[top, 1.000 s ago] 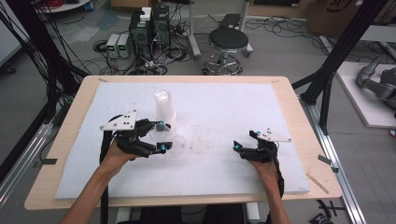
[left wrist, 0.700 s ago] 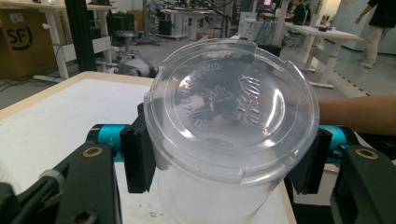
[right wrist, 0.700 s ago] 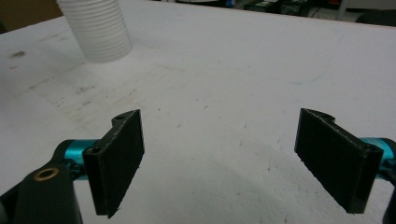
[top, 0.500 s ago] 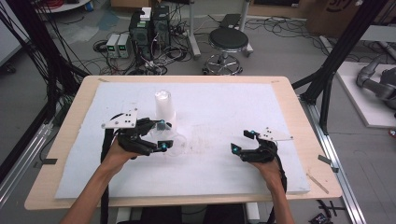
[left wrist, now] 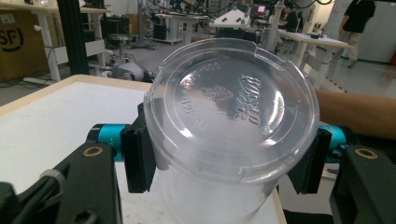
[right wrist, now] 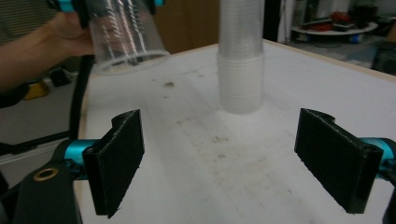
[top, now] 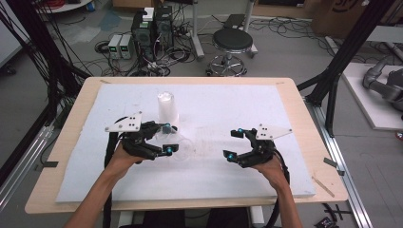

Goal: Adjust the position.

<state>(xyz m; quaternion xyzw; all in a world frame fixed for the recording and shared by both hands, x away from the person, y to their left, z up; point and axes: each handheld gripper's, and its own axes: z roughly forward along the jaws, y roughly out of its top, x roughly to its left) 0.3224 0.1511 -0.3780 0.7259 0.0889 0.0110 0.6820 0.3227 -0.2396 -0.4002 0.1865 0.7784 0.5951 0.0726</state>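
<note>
With the left gripper point(top: 167, 139) clamped on a clear, round plastic cup point(left wrist: 224, 140) held between its jaws, bottom toward the camera, separating it seems done, and next the empty, wide-open right gripper point(top: 234, 144) would likely approach the translucent cup stack point(right wrist: 240, 56) standing ahead of its jaws.

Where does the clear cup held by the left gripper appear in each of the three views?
High view: clear cup left of centre, between the left gripper jaws.
Left gripper view: cup at centre, base toward the camera.
Right gripper view: cup top left, rim down.
Shared landmark: stack of cups.
</note>
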